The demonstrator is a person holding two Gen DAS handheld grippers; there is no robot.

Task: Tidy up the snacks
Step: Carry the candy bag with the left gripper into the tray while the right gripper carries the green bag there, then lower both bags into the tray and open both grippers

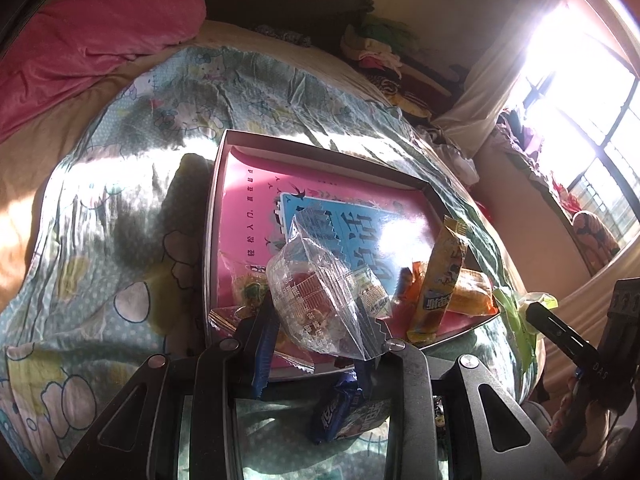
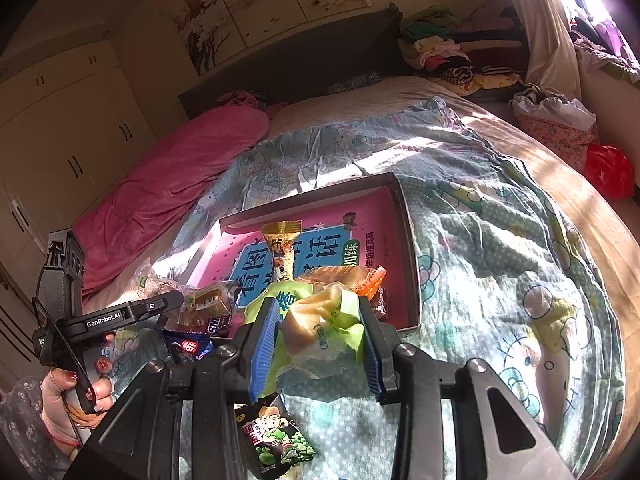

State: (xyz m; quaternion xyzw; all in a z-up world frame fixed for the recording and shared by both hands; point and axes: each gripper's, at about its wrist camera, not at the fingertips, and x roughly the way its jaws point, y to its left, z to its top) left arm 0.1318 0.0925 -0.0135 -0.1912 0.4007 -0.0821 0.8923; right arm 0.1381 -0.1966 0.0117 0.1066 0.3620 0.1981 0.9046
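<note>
The shallow box with the pink printed floor lies on the cartoon-print bedspread and serves as the collecting tray. Judging by what already lies in it, the sorting is partly done: a tall yellow stick packet, an orange-wrapped cake and a few small wrapped sweets sit bunched at the box's near end, while the far half of the box is bare.

Still outside the box, on the bedspread just before its near edge, are a blue packet and, in the right wrist view, a black-and-green pea snack packet below the gripper. Those look like what is left to move, along with the two items in hand.

The left gripper has its jaws drawn narrow and clamped on a clear plastic-wrapped snack, which hangs over the box's near end, above the sweets already there. It seems about to be set down.

The right gripper stands somewhat wider, its blue pads pressed against both sides of a pastry in a light green wrapper, held just short of the box's near rim. The person's hand holds the left tool's handle, beside the box's left side.
</note>
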